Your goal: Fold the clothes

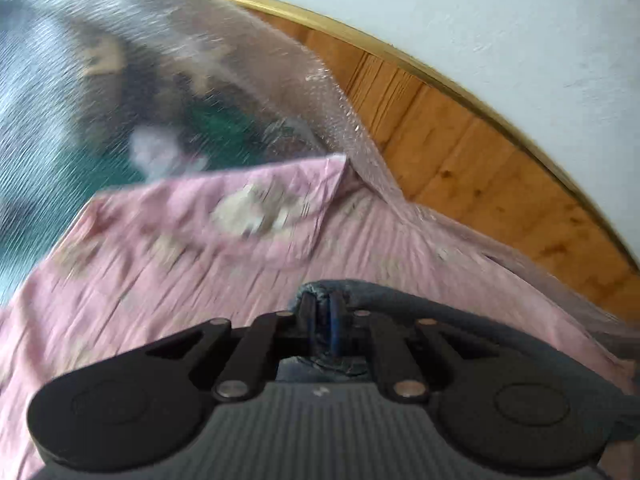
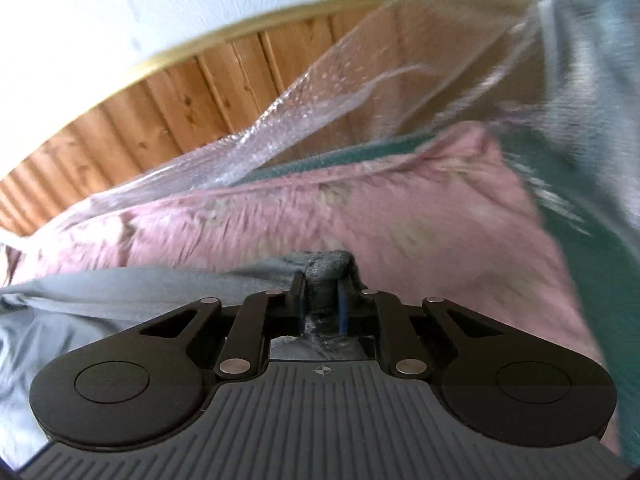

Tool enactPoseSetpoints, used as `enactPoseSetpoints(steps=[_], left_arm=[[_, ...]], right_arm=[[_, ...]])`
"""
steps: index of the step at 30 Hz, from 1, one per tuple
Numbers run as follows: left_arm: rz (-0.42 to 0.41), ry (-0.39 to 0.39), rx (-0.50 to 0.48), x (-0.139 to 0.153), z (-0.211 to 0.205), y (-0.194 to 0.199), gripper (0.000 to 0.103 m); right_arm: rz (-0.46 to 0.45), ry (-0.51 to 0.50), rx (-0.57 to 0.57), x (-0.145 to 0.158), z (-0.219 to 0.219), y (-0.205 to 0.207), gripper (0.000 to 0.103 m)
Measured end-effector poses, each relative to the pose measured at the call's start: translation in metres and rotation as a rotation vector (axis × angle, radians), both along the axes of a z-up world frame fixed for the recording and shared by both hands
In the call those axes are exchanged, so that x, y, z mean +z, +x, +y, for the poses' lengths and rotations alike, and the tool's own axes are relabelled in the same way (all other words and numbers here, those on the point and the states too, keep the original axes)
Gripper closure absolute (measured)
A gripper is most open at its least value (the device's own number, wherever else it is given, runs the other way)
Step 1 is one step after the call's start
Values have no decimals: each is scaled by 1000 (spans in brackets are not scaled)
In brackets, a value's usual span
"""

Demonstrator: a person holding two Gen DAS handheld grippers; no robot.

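Observation:
A grey garment is pinched at its edge by my left gripper, whose jaws stand shut on a bunched fold of the cloth. In the right wrist view the same grey garment trails off to the left, and my right gripper is shut on a thick wad of it. Under both grippers lies a pink patterned cloth, wrinkled and spread wide; it also shows as the pink patterned cloth ahead of the right fingers. Both views are blurred by motion.
Clear bubble wrap rises behind the pink cloth, also seen as bubble wrap. Behind it stands wood panelling with a brass-coloured strip under a white wall. A green surface shows at the right.

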State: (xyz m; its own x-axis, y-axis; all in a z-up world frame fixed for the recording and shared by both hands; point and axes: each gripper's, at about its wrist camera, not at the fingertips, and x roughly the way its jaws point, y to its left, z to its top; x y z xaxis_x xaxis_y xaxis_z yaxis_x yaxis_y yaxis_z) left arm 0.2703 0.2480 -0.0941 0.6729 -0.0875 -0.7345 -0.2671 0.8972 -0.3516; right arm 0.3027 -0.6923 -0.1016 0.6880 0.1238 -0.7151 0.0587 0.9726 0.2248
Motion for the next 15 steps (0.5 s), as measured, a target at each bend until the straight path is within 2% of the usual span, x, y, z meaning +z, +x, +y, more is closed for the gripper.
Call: enactPoseSetpoints(steps=[2, 4, 5, 6, 7, 8, 11, 13, 15], left_arm=[[73, -34, -6, -21, 10, -52, 94], [154, -95, 50, -52, 26, -97, 88], [199, -112, 93, -69, 33, -117, 83], [229, -115, 143, -82, 40, -132, 78], [243, -119, 192, -92, 47, -145, 76], [246, -137, 238, -99, 54, -155, 70], [197, -216, 326, -104, 63, -175, 51], [151, -258, 350, -101, 63, -184, 46], [135, -280, 328, -101, 53, -186, 45]], right_arm=[[2, 5, -9, 5, -11, -55, 90], [65, 52, -80, -17, -20, -106, 86], [103, 85, -123, -30, -26, -131, 74], [137, 115, -177, -42, -30, -155, 66], [165, 139, -249, -54, -34, -175, 66], [184, 170, -321, -64, -36, -196, 66], [143, 328, -476, -72, -35, -237, 66], [106, 412, -528, -74, -32, -251, 64], [78, 472, -547, -75, -27, -254, 57]])
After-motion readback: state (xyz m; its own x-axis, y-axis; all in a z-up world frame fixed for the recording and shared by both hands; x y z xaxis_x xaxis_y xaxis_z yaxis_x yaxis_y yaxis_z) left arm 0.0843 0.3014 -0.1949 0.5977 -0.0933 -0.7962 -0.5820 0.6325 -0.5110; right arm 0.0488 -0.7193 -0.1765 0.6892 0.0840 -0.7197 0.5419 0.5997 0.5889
